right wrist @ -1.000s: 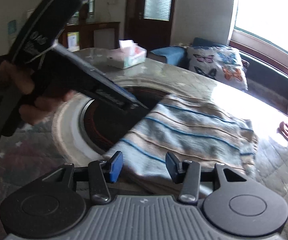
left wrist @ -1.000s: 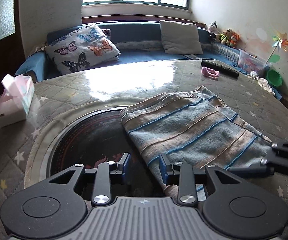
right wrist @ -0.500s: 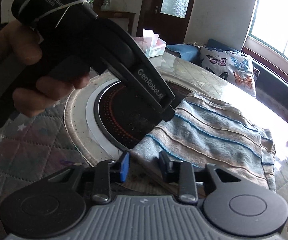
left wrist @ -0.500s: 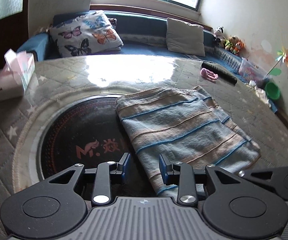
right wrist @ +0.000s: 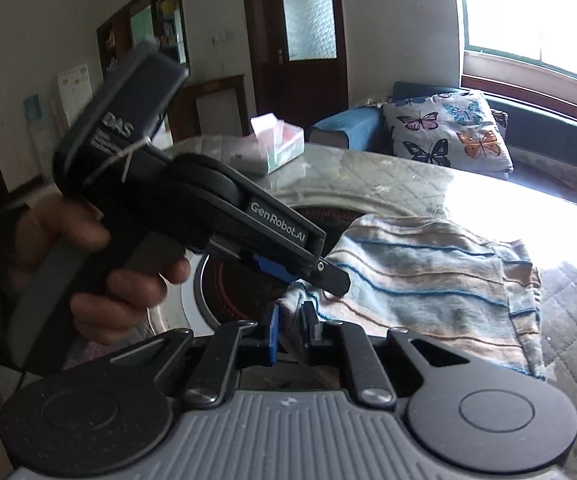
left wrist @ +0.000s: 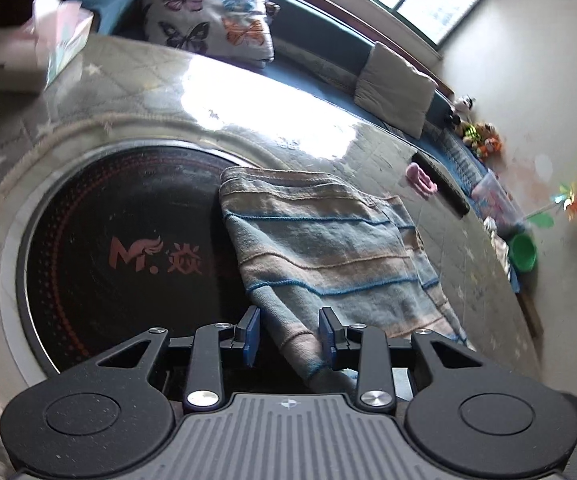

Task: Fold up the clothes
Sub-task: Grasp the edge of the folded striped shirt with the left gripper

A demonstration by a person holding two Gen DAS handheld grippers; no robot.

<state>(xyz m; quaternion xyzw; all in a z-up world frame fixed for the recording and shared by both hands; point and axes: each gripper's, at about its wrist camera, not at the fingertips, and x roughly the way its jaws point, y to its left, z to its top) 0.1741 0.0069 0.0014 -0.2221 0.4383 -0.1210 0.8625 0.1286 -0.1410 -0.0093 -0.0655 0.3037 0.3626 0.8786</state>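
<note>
A folded blue and beige striped cloth (left wrist: 328, 248) lies on the table, partly over the black round hotplate (left wrist: 120, 256). My left gripper (left wrist: 288, 336) is open, its jaws on either side of the cloth's near corner. In the right wrist view the cloth (right wrist: 428, 276) lies ahead, and my right gripper (right wrist: 290, 330) is shut on its near corner. The left gripper (right wrist: 320, 276), held in a hand, hovers just above that same corner.
A tissue box (left wrist: 48, 44) stands at the far left of the quilted table (left wrist: 136, 76). A pink item (left wrist: 420, 178) and a dark remote (left wrist: 444, 184) lie at the far right. A sofa with a butterfly cushion (left wrist: 208, 20) runs behind the table.
My right gripper has closed on the cloth's near corner. My left gripper has moved in over the same corner, and its view has tilted.
</note>
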